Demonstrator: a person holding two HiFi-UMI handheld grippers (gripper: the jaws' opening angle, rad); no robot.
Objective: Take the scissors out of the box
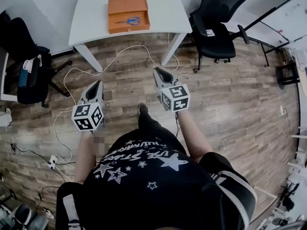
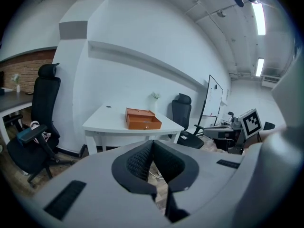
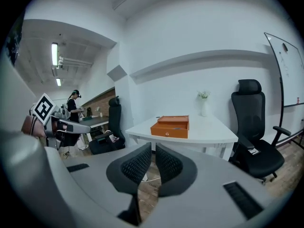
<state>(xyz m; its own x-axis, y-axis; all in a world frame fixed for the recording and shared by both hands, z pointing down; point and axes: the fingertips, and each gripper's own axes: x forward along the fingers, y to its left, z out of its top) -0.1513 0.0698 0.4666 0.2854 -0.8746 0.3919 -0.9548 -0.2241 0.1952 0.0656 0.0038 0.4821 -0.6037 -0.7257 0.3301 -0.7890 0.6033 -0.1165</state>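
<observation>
An orange box (image 1: 120,29) stands open on a white table (image 1: 93,13) at the far side of the room. Blue-handled scissors (image 1: 128,20) lie inside it. Both grippers hang over the wooden floor, well short of the table. My left gripper (image 1: 97,84) is shut, its jaws meeting at the tips with nothing between them. My right gripper (image 1: 161,72) is also shut and holds nothing. In the left gripper view the box (image 2: 142,119) lies beyond the gripper (image 2: 152,144). In the right gripper view the box (image 3: 171,126) lies beyond the gripper (image 3: 153,147); the scissors do not show in either.
A black office chair (image 1: 216,28) stands right of the table and another (image 1: 29,75) to its left. A white cable (image 1: 115,56) trails over the floor toward a power strip (image 1: 52,162). A small vase (image 3: 204,107) sits on the table. A person (image 3: 73,106) stands far left.
</observation>
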